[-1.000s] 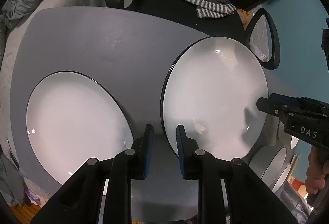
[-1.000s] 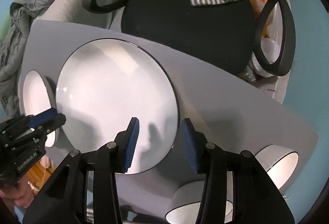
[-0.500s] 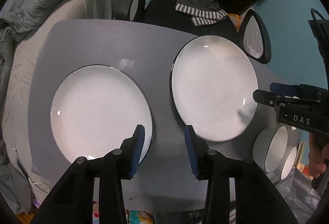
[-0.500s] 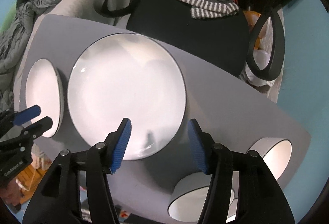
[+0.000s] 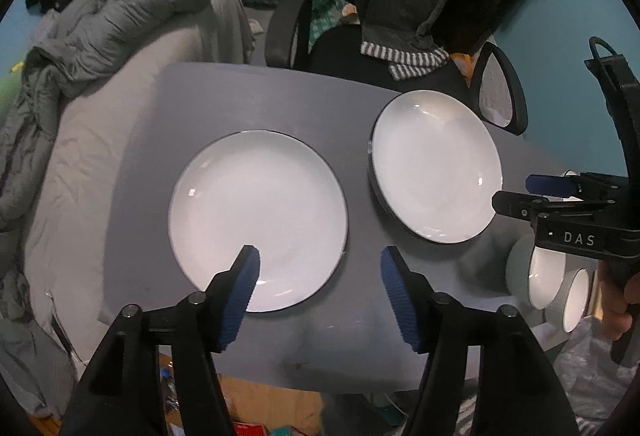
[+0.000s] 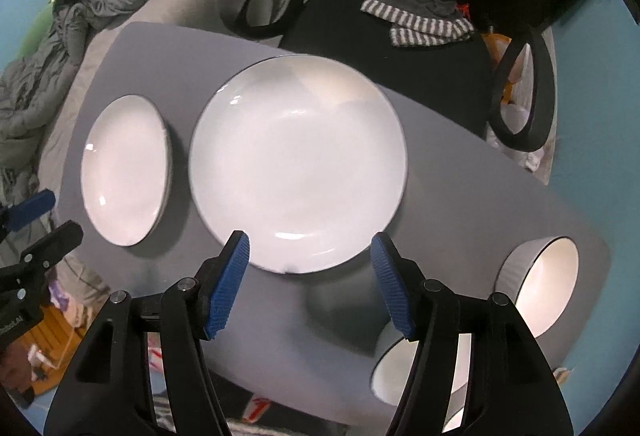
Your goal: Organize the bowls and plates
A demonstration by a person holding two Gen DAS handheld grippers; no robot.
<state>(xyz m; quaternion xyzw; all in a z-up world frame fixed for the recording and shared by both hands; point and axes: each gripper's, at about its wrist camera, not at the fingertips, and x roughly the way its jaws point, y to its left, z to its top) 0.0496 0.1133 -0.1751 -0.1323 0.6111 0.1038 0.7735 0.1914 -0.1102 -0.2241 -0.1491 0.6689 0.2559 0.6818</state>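
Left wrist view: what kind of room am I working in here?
Probably a lived-in bedroom or study, not a kitchen: a bed with a grey quilt beside the grey table, and an office chair draped with clothes.

My left gripper [image 5: 320, 268], its jaws just opened and empty, hangs above the grey table [image 5: 256, 104]. Two white plates [image 5: 258, 220] [image 5: 436, 166] lie apart; two bowls [image 5: 546, 282] sit beside my right gripper [image 5: 516, 194].

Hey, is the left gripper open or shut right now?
Open. The left gripper has its blue jaws standing well apart, just been opening, with nothing between them; only the grey table and a plate show below.
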